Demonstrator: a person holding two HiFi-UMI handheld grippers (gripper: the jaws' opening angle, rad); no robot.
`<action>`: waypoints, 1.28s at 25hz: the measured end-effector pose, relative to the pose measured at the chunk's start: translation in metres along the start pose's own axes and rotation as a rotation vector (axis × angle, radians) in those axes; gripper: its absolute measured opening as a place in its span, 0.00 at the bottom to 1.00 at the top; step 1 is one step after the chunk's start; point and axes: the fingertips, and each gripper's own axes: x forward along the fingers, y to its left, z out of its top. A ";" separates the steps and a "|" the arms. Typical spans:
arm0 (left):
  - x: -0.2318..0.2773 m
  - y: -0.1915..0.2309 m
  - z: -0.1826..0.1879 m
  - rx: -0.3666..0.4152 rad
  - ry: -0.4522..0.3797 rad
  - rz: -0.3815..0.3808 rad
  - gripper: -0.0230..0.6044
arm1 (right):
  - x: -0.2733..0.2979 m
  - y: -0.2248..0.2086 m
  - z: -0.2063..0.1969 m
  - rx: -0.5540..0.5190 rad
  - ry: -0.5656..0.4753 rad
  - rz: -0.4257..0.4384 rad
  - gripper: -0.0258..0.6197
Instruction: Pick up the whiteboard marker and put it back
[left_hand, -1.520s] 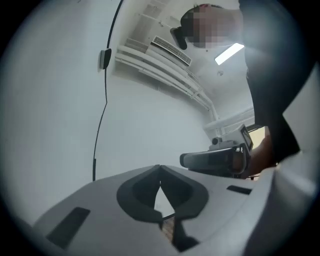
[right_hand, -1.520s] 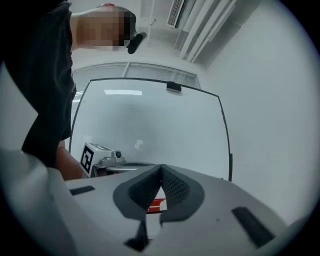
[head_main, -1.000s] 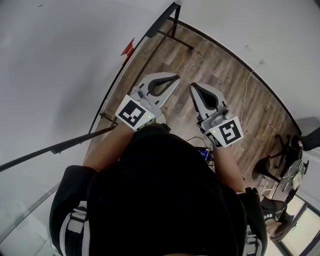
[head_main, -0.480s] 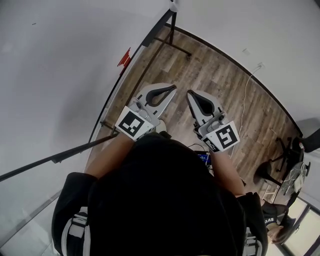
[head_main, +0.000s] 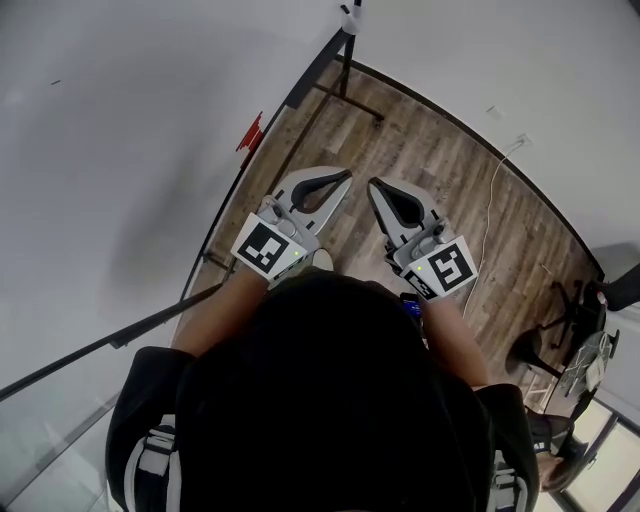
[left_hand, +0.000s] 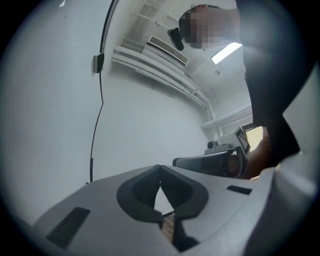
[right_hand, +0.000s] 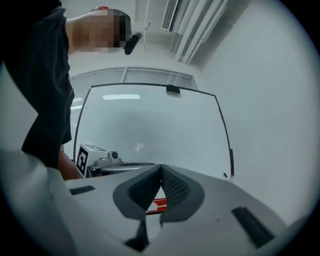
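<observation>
Holds both tongs out side by side at the centre of the head view, above a wood floor (head_main: 440, 170). Has the left tongs (head_main: 347, 175) closed right down, tips touching, nothing gripped; through the slit behind the tips, only pale wall and a sliver of floor. Has the right tongs (head_main: 372, 184) closed to the tips as well, and empty. Points both towards the upper middle of the head view, tips near each other but apart.

Fills the left half of the head view with a whiteboard (head_main: 120, 160) on a black stand (head_main: 345, 70). Cannot pick out the whiteboard marker for certain: finds only a small red thing (head_main: 250, 130) against the board's lower edge, up and left of the left tongs and well apart from them. Shows the same red again low in the centre of the right gripper view, behind the closed tips, far beyond them. Too small and too hidden to tell marker from anything else.

Further right on the floor, a white cable (head_main: 492, 190).
</observation>
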 end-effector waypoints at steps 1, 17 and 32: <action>0.002 0.003 0.001 -0.002 -0.005 0.002 0.04 | 0.002 -0.003 -0.001 0.001 0.001 -0.003 0.04; 0.044 0.034 -0.014 -0.007 0.005 -0.007 0.04 | 0.007 -0.066 -0.015 0.003 0.019 -0.049 0.04; 0.156 0.075 -0.011 0.005 0.027 0.061 0.04 | 0.016 -0.192 -0.005 -0.011 0.035 0.010 0.04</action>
